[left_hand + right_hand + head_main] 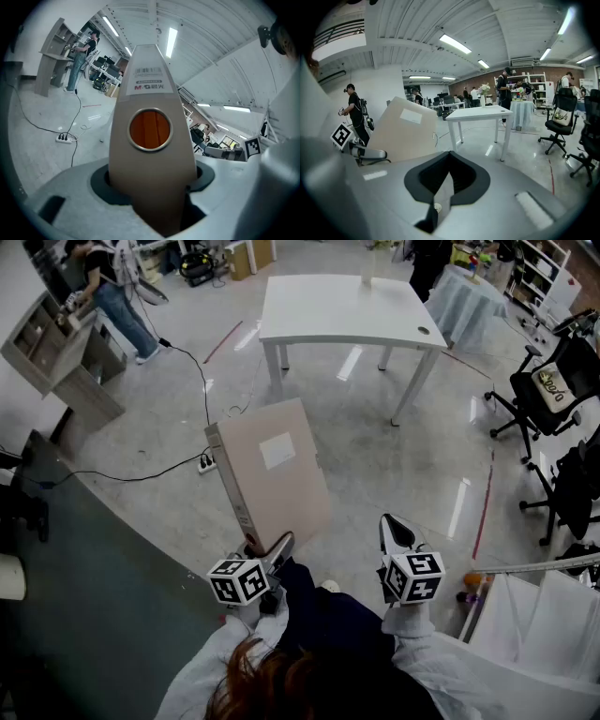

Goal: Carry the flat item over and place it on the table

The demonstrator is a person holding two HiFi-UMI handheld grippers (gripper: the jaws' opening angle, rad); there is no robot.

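Beige binder (279, 474) stands upright, spine pinched in my left tongs (273, 548) for carrying. My right tongs (395, 525), pressed together, hold nothing; the white table (337, 315) lies ahead of them

Left tool (267, 551) hides the bottom of the binder (277, 474); a chair (574, 486) is cropped.

One binder (281, 474); one white table (342, 310); two hand-held grippers (269, 554) (395, 526); two office chairs (553, 381) (572, 488); one power strip (206, 463).
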